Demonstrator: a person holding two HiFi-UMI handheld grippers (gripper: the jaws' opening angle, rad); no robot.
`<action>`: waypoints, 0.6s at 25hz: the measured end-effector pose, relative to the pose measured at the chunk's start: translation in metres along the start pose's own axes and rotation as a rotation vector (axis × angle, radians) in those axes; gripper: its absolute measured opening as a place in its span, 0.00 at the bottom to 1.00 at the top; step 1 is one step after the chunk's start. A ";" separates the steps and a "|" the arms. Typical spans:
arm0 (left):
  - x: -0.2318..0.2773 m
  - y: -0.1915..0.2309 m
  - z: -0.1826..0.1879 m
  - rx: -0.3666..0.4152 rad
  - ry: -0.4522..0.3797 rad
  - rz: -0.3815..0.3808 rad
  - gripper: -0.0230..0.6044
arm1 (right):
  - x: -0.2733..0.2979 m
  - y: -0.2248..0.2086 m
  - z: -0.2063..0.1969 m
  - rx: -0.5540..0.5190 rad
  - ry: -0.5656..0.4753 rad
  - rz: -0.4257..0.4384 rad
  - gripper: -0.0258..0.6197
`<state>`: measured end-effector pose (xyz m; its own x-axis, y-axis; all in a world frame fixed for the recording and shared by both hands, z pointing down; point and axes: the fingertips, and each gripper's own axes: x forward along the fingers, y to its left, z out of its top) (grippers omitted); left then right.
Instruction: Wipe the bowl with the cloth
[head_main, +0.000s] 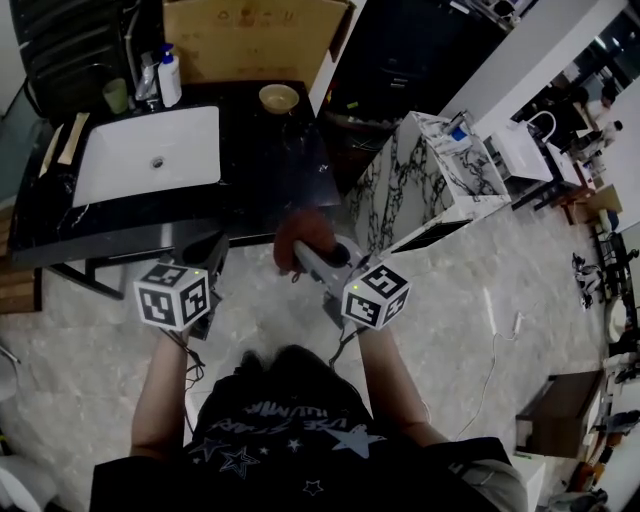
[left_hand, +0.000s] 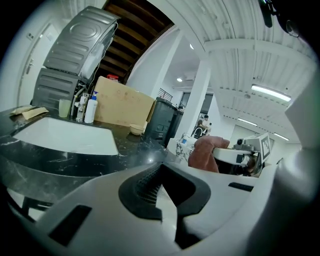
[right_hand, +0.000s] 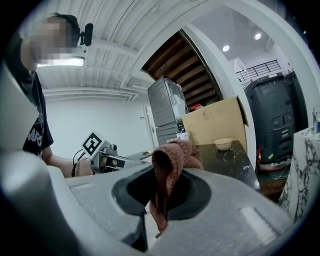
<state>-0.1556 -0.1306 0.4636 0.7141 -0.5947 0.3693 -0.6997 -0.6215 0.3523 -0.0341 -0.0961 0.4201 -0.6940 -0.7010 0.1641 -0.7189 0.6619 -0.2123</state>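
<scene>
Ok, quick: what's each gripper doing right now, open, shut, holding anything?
Left gripper: shut, with nothing between its jaws.
Right gripper: shut on the reddish-brown cloth.

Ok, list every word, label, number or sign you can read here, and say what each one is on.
Nothing reads clearly enough to quote.
Shirt print: white lettering with stars, upside down in the head view, too blurred to read.
Left marker cube and right marker cube: black-and-white square patterns, no letters or numbers.
Bottle by the sink: label too small to read.
Cardboard sheet: faint marks, unreadable.
</scene>
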 end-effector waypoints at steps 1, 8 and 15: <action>-0.003 -0.003 -0.003 0.000 -0.001 0.001 0.05 | -0.003 0.001 -0.001 0.001 -0.001 -0.002 0.11; -0.015 -0.027 -0.021 -0.008 -0.002 0.038 0.05 | -0.029 0.014 -0.017 0.008 0.013 0.022 0.11; -0.026 -0.080 -0.047 -0.013 0.009 0.076 0.05 | -0.089 0.024 -0.037 0.025 0.036 0.047 0.11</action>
<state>-0.1188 -0.0414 0.4666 0.6590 -0.6349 0.4034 -0.7520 -0.5682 0.3342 0.0088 -0.0077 0.4360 -0.7282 -0.6591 0.1880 -0.6846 0.6866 -0.2446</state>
